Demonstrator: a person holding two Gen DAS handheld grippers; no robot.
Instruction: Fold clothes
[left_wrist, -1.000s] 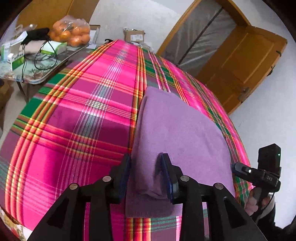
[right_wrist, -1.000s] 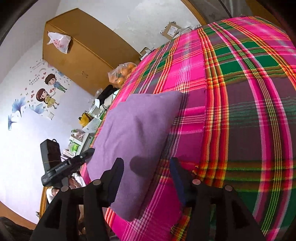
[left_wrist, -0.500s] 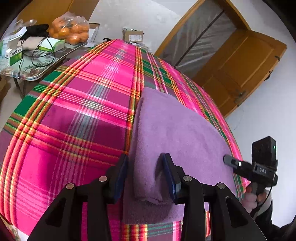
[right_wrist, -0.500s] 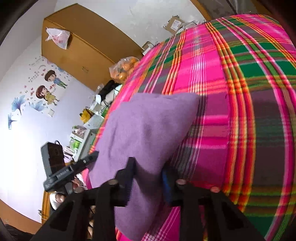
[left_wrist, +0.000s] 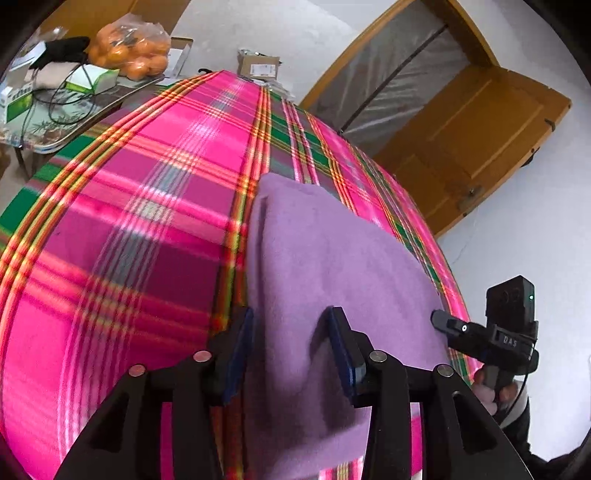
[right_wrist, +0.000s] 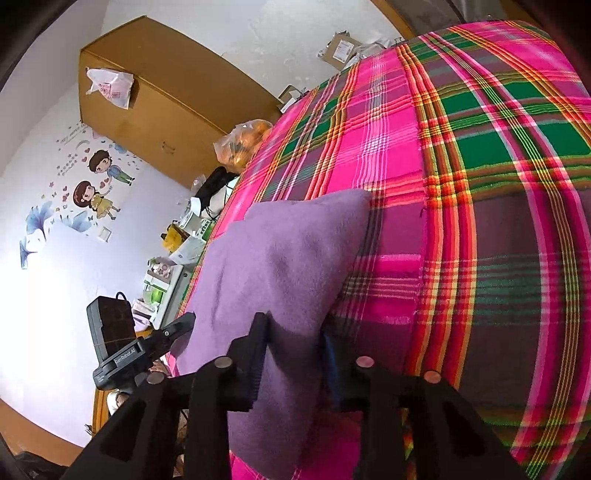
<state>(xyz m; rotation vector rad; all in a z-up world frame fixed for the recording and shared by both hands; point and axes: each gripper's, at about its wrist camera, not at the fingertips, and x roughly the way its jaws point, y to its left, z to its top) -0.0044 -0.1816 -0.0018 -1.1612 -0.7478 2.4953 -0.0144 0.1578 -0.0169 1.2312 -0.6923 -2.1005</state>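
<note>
Purple cloth (left_wrist: 332, 266), folded, lies on the pink plaid bed (left_wrist: 122, 236), and we see our left claw (left_wrist: 291, 350) pinching a raised fold at its near edge while our right claw (right_wrist: 293, 358) nips the opposite near edge, both narrowed onto fabric.

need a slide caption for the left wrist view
Left tool pinching the near edge of a folded purple cloth on a pink plaid bedspread, right tool alongside.
</note>
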